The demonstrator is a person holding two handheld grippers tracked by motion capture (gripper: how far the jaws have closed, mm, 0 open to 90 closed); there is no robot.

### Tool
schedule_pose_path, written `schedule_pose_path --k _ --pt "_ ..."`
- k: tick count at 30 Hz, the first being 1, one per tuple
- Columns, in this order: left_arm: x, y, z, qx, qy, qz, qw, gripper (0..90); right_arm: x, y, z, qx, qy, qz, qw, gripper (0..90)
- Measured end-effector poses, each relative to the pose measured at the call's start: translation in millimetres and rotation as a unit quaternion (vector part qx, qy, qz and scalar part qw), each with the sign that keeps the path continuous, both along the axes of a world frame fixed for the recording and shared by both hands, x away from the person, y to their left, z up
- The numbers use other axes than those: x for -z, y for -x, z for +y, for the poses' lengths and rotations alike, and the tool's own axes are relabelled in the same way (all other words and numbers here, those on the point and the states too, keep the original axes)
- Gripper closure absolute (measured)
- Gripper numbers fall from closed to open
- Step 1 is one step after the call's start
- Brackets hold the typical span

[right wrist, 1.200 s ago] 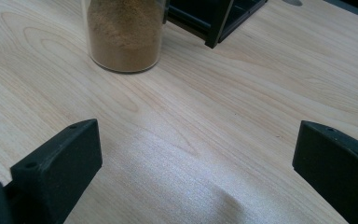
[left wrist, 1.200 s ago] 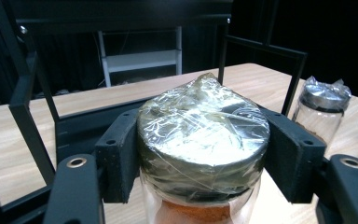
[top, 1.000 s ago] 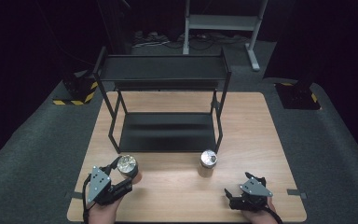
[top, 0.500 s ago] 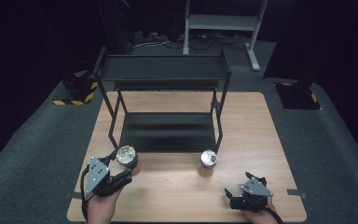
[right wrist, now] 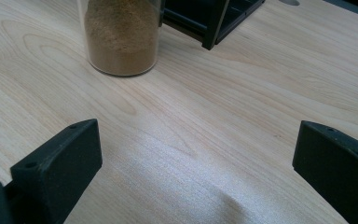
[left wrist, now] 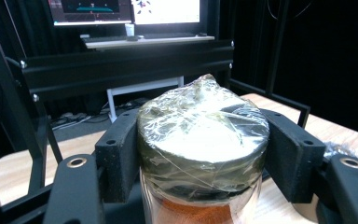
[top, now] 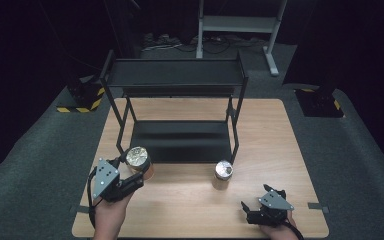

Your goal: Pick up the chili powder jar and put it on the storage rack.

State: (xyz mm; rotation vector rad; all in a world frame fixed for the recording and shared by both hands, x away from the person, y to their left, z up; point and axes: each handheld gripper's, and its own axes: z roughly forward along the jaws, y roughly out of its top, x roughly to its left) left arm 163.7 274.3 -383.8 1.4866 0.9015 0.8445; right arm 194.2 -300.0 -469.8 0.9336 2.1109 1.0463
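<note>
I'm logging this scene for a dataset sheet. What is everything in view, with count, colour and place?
jar in left gripper: one, clear glass, brown contents, film-wrapped lid, front left of the table
standing jar: one, same kind, on the table by the rack's front right leg
rack: one, black, two shelves, back of the table
table: one, light wood
left gripper: black, shut on its jar
right gripper: black, open, front right of the table

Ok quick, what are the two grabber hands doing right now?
Left gripper: closed on the wrapped jar, gripping it at the lid.
Right gripper: open, holding nothing, jaws over the bare table.
</note>
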Motion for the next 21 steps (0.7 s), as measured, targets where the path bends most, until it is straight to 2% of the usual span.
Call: schedule_pose_path --k 10,21 --pt "-25.3 -11.4 0.0 0.001 0.002 -0.018 0.9998 34.6 0.0 0.1 -1.0 0.001 -0.003 0.001 1.0000 0.4" --pt "-42.9 -22.6 2.0 -0.003 0.012 -0.028 0.9995 34.6 0.2 0.2 -1.8 0.002 -0.007 0.001 1.0000 0.4"
